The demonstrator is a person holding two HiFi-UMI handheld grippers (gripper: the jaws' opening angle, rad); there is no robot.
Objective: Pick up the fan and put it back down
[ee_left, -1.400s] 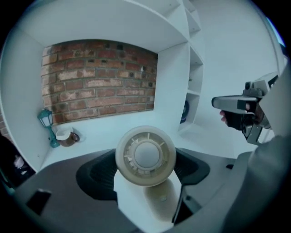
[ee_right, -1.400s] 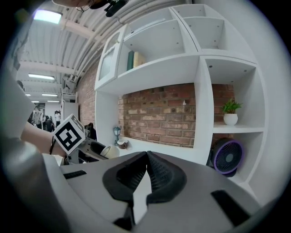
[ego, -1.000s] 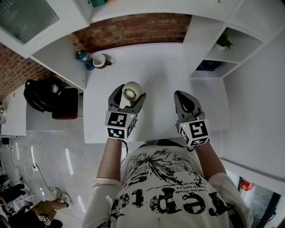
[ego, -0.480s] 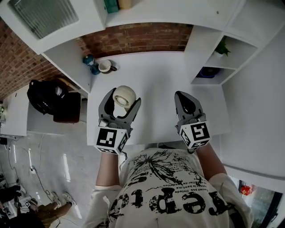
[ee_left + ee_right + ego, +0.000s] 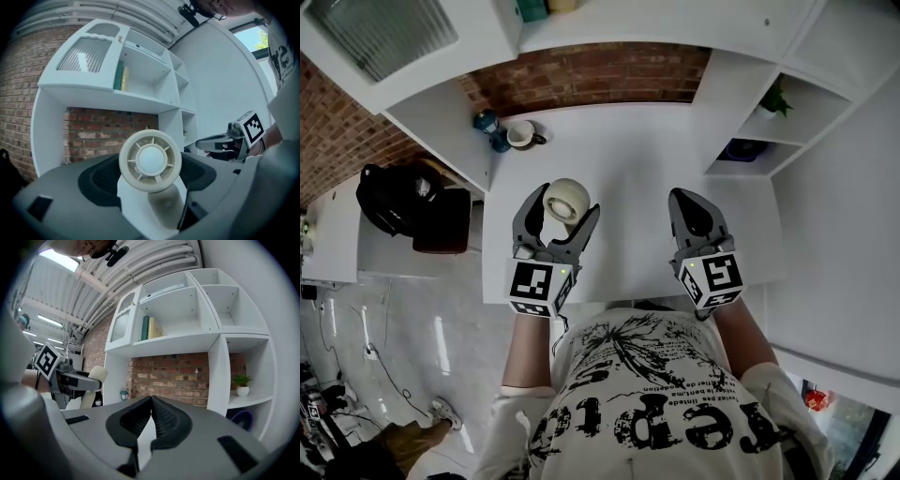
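A small cream desk fan with a round grille sits between the jaws of my left gripper over the white table. In the left gripper view the fan's head faces the camera and its stem runs down between the dark pads, which press on it from both sides. My right gripper hovers over the table's right part, jaws together with nothing in them. The right gripper view shows those jaws meeting at the tips, with the left gripper and the fan far to the left.
A mug and a teal object stand at the table's far left corner by the brick wall. White shelving on the right holds a purple bowl-like thing and a small plant. A black bag lies left of the table.
The left gripper, with the fan between its jaws, has shifted slightly left and toward me. The right gripper has stayed almost where it was, shut.
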